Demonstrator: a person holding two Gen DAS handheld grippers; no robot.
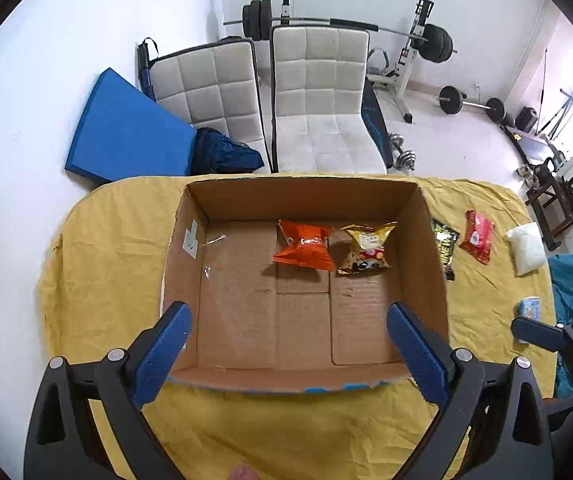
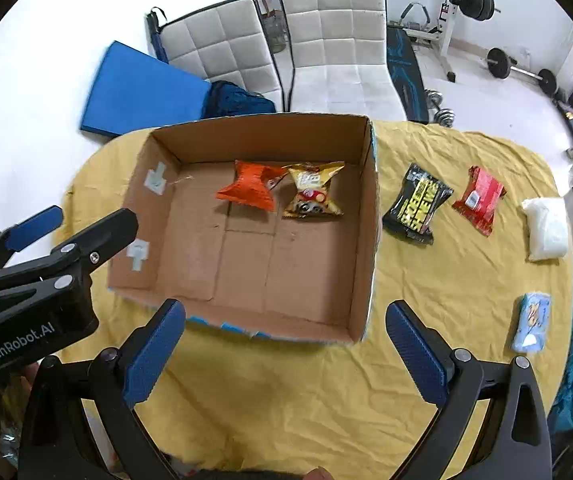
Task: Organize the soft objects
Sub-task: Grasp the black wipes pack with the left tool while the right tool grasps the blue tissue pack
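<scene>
Right wrist view: the cardboard box sits open-topped on the yellow-covered bench, and two soft packets already lie on its floor at the 12 o'clock end, the orange packet touching the gold packet. Judged from this, sorting is partly done, and the packets sit against the far side so the near floor stays free for more.

Outside the box, at 3 o'clock of its right wall, four items wait in a loose row on the cloth: the black-and-yellow packet just beside the wall, the red packet beyond it, the white pouch near the bench edge, and the light-blue pack nearer the camera at 4 o'clock. All lie flat and apart from each other, which leaves room for fingers on either side.

Right hand-held gripper: jaws spread wide, nothing between them, hovering over the near box rim. Its nearest target appears to be the light-blue pack.

Left hand-held gripper: jaws also spread and empty, aimed into the box over the near wall, well short of the orange packet.
</scene>
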